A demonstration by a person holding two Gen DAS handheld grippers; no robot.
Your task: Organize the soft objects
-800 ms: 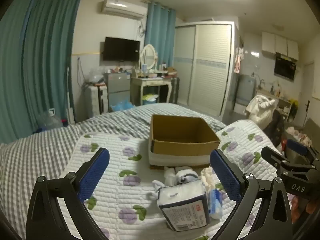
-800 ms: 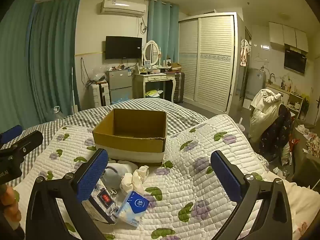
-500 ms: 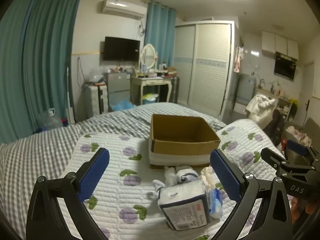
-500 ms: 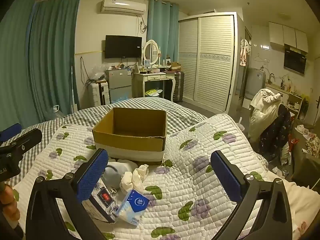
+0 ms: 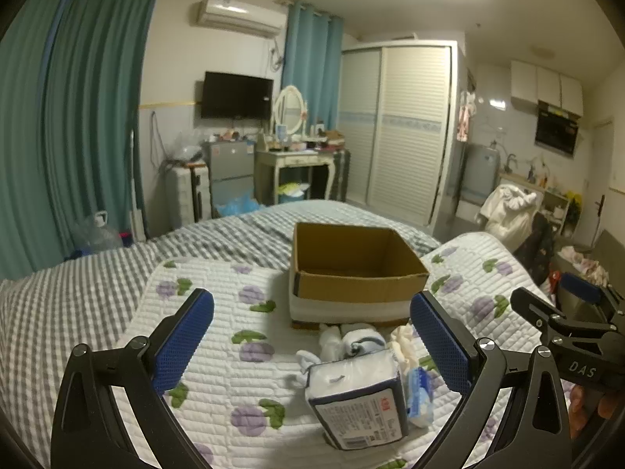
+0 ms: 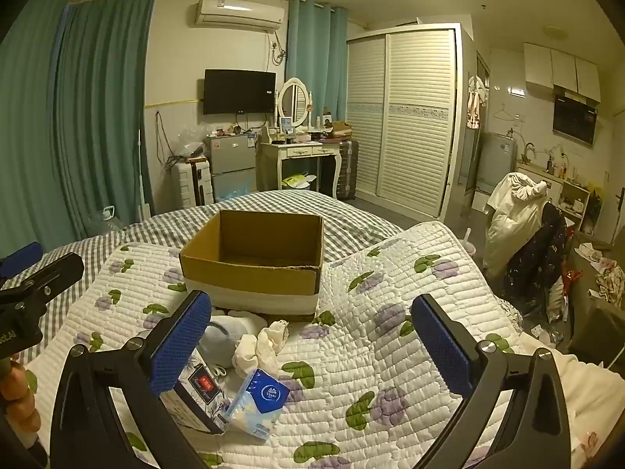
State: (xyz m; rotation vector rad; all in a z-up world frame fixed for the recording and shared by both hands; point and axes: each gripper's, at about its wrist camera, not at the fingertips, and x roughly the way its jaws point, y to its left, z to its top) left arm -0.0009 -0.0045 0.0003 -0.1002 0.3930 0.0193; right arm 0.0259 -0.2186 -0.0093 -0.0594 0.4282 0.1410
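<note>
Almost nothing has changed in the last moment: both tools hang where they were and the small pile lies as before; so I judge the sorting has not begun.

On the left, the left gripper (image 5: 311,342) hovers above the bed with its blue-padded jaws spread wide, holding nothing; just under it lies the white plastic-wrapped tissue pack with dark edges (image 5: 357,400), and touching it the small light-blue pocket tissue packet (image 6: 258,402); behind them a rolled white and grey sock (image 5: 361,342) and a crumpled cream cloth (image 6: 261,346), close together.

In the middle the open brown cardboard box (image 6: 254,264) stands upright, just behind the pile; nothing can be seen inside.

To the right, the right gripper (image 6: 311,342) is also released and empty, above bare quilt.

All rests on a white quilted blanket with purple flowers (image 6: 390,351), spread over a grey checked sheet (image 5: 78,293); beyond are teal curtains (image 6: 78,117), a black wall television (image 6: 239,92) and a white slatted wardrobe (image 6: 406,117).
</note>
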